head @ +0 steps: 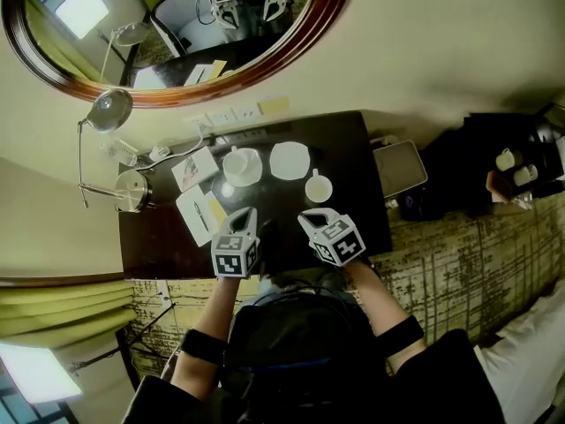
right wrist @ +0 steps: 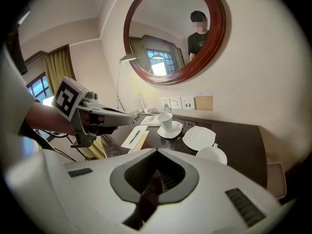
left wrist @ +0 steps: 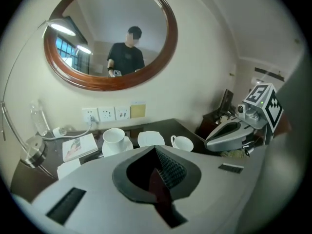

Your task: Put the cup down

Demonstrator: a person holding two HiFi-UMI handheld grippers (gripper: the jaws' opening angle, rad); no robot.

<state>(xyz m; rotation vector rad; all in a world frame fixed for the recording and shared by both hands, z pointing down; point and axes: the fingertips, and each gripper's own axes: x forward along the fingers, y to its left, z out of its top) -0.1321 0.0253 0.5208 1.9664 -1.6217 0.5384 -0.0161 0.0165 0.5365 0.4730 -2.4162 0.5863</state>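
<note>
Left claw and right claw both hang over the front edge of the dark desk in the head view, each with its jaws pressed together on nothing, well apart from the crockery. One cup stands upright on its saucer near the desk's back edge, about halfway along it. An empty saucer lies just to its right, and a second cup stands on the bare desk just in front of that saucer, nearer the middle. The second cup's axis is vertical, its mouth faces up, and its handle points toward the back edge. In the left gripper view the left claw is closed and empty. Beyond it the cup sits mouth up on the saucer, the empty saucer is beside it, and the second cup shows its handle on the left. The right claw reaches in from the right. In the right gripper view the right claw is likewise shut on nothing. The second cup stands nearest, the empty saucer lies behind it, and the cup on its saucer stands upright by the back edge. The left claw enters from the left.
</note>
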